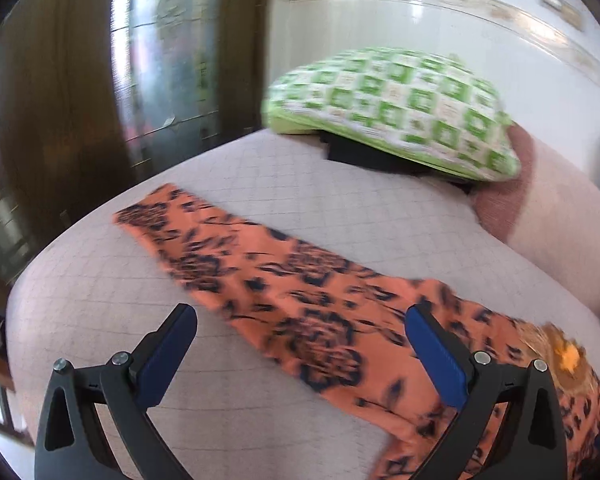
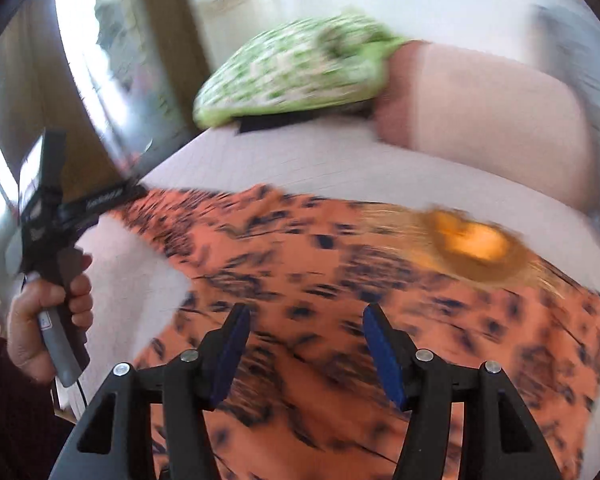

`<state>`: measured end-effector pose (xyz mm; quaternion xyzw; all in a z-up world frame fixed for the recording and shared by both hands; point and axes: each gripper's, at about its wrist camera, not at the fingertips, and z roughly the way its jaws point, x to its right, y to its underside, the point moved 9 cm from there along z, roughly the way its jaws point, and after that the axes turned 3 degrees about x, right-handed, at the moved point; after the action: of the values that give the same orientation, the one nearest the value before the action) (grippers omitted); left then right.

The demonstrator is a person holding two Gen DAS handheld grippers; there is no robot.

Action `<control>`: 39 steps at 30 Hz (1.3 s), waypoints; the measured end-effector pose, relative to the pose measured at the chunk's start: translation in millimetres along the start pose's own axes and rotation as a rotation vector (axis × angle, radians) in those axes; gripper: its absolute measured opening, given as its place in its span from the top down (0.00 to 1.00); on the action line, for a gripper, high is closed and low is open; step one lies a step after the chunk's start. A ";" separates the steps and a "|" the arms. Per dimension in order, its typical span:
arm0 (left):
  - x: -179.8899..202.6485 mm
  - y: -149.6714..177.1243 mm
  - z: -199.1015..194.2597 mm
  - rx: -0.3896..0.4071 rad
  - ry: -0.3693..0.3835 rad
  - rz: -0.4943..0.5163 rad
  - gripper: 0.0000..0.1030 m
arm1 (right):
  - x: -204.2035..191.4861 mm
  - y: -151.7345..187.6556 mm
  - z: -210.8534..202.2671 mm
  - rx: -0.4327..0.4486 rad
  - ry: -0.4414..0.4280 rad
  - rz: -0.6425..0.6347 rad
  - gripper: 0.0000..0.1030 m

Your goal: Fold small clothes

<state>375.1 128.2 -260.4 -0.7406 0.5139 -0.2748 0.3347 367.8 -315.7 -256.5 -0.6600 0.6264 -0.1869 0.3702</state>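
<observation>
Lying flat on quilted bed (image 1: 236,184) — orange garment (image 1: 300,300) with dark floral print, yellow emblem (image 2: 472,242) on it. Left tongs (image 1: 300,318) spread wide, nothing between. Right tongs (image 2: 306,316) spread over garment, not pinching. Green-checked pillow (image 1: 392,108) at far end.

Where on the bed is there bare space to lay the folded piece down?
Bare quilt lies between the orange garment and the green pillow, and at the near left beside the left gripper. The right side is crowded: garment spread under the right gripper, beige bolster behind.
</observation>
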 end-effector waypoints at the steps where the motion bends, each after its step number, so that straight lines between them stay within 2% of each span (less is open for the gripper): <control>1: 12.7 2.8 0.0 -0.005 0.026 0.030 0.00 | 15.6 1.8 -7.7 0.007 0.041 0.021 0.40; 4: 52.5 17.8 4.9 -0.045 0.094 0.135 0.00 | 76.8 17.5 -19.5 -0.008 0.156 0.107 0.41; 6: 75.9 30.0 9.5 -0.065 0.108 0.210 0.00 | 114.7 26.1 -30.5 -0.019 0.176 0.194 0.50; 8: 97.3 41.0 12.2 -0.068 0.121 0.279 0.06 | 148.1 35.2 -35.1 -0.016 0.193 0.288 0.63; 10: 113.2 50.5 15.1 -0.080 0.129 0.331 0.10 | 171.7 40.0 -35.2 -0.001 0.187 0.369 0.63; 12: 125.7 63.0 23.3 -0.110 0.101 0.388 0.10 | 186.5 44.8 -26.4 -0.024 0.152 0.438 0.63; 14: 128.2 78.9 38.7 -0.170 0.035 0.442 0.10 | 204.0 56.1 -11.3 -0.100 0.184 0.481 0.63; 15: 125.3 89.8 50.0 -0.220 -0.004 0.462 0.10 | 218.9 64.9 -5.4 -0.143 0.225 0.504 0.65; 17: 120.2 89.1 52.9 -0.224 0.020 0.401 0.09 | 240.9 64.8 -3.9 -0.101 0.249 0.556 0.88; 19: 117.9 86.0 53.2 -0.249 0.030 0.379 0.09 | 253.5 52.4 -12.1 -0.058 0.338 0.509 0.89; 20: 116.5 87.1 53.0 -0.253 0.033 0.374 0.09 | 257.9 46.7 -16.2 -0.046 0.400 0.474 0.89; 21: 115.3 87.5 53.4 -0.257 0.036 0.366 0.09 | 257.7 41.4 -16.9 -0.041 0.400 0.464 0.89; 23: 114.9 87.6 51.8 -0.257 0.031 0.361 0.09 | 246.4 23.7 -15.7 0.008 0.287 0.489 0.84; 25: 114.6 87.3 52.1 -0.247 0.020 0.381 0.09 | 230.5 4.1 -9.5 0.034 0.246 0.428 0.83; 26: 115.3 89.2 50.4 -0.241 0.016 0.389 0.09 | 221.0 -1.5 2.9 0.005 0.223 0.380 0.84; 28: 116.2 89.7 49.1 -0.235 0.012 0.395 0.09 | 200.3 1.1 42.0 -0.127 0.107 0.333 0.84; 29: 115.6 88.7 49.4 -0.235 0.013 0.396 0.09 | 197.3 5.6 61.6 -0.184 0.115 0.301 0.84; 30: 115.2 88.7 49.5 -0.236 0.013 0.397 0.09 | 199.2 2.4 72.2 -0.181 0.153 0.261 0.85; 31: 114.5 88.4 49.7 -0.238 0.015 0.396 0.09 | 202.4 -9.3 76.1 -0.140 0.175 0.240 0.85; 35: 108.1 84.7 45.5 -0.239 0.002 0.388 0.09 | 238.6 -45.2 78.7 -0.109 0.331 0.369 0.85; 39: 84.3 61.2 38.7 -0.178 -0.051 0.330 0.09 | 213.2 -60.1 43.3 -0.035 0.281 0.311 0.85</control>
<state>395.9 41.6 -326.9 -0.6796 0.6421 -0.1506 0.3211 470.9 -514.1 -287.8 -0.5289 0.7695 -0.2069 0.2921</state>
